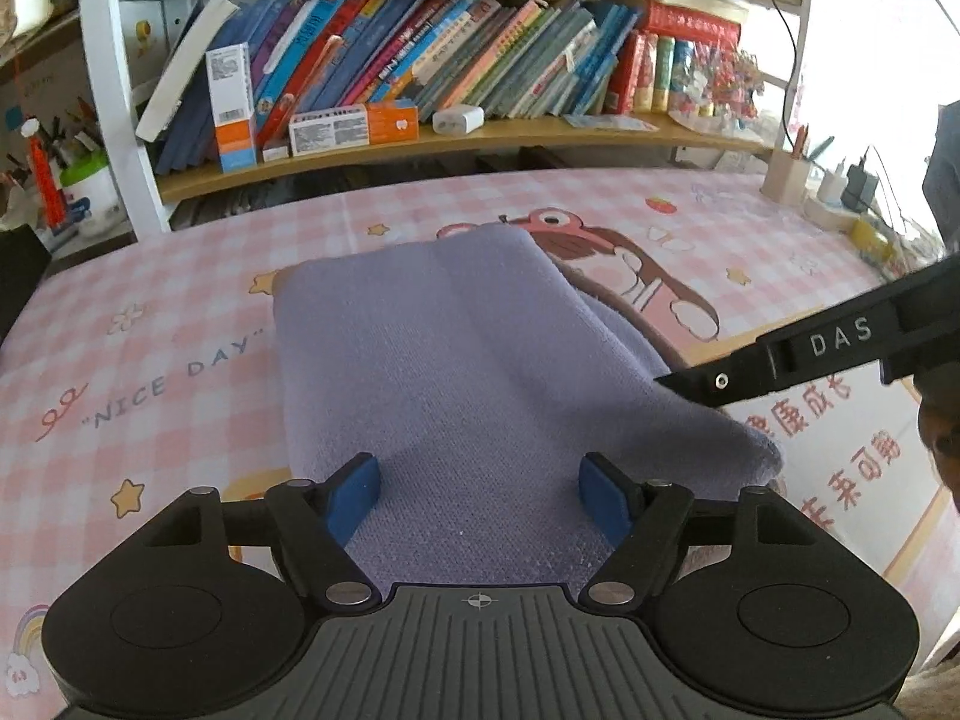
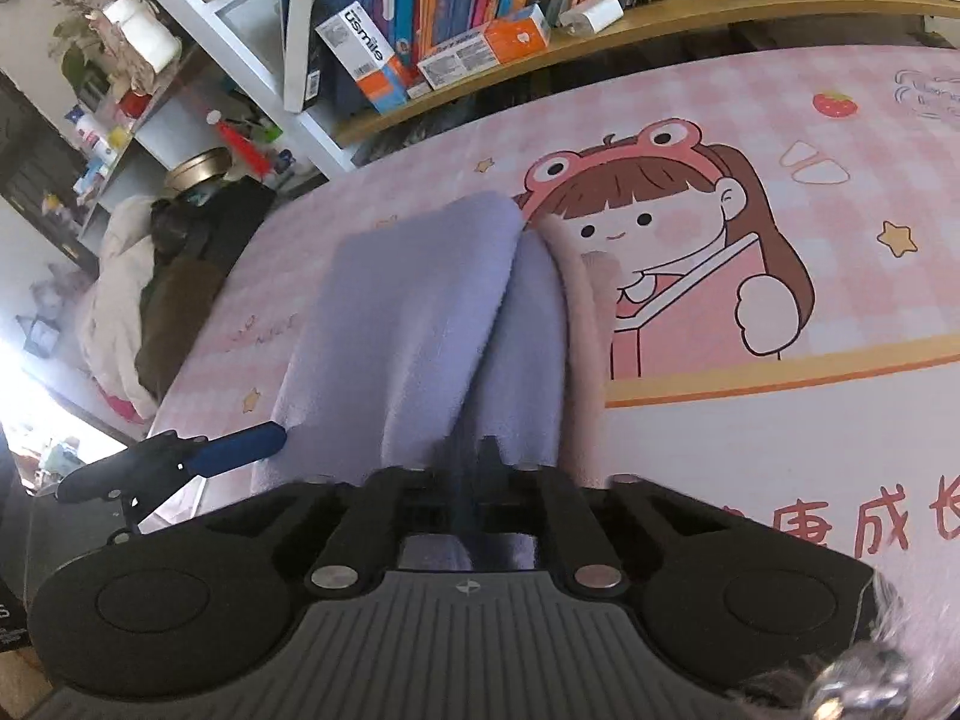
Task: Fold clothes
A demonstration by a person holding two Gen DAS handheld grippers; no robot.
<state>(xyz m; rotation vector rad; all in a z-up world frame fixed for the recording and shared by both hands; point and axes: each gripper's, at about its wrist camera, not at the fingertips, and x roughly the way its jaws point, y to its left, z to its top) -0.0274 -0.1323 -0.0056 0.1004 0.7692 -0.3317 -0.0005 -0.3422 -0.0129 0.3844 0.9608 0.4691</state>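
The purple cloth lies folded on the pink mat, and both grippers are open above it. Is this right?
Not quite. Only the left gripper is open, over the purple cloth on the pink mat. The right gripper is shut on the cloth's edge, as the right wrist view shows.

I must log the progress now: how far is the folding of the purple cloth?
Done: the purple knit cloth already lies doubled on the pink cartoon desk mat, its layered edges visible at the right side. In hand: the right claw is shut on its near edge, while the left claw is open over it. Left: probably one more fold.
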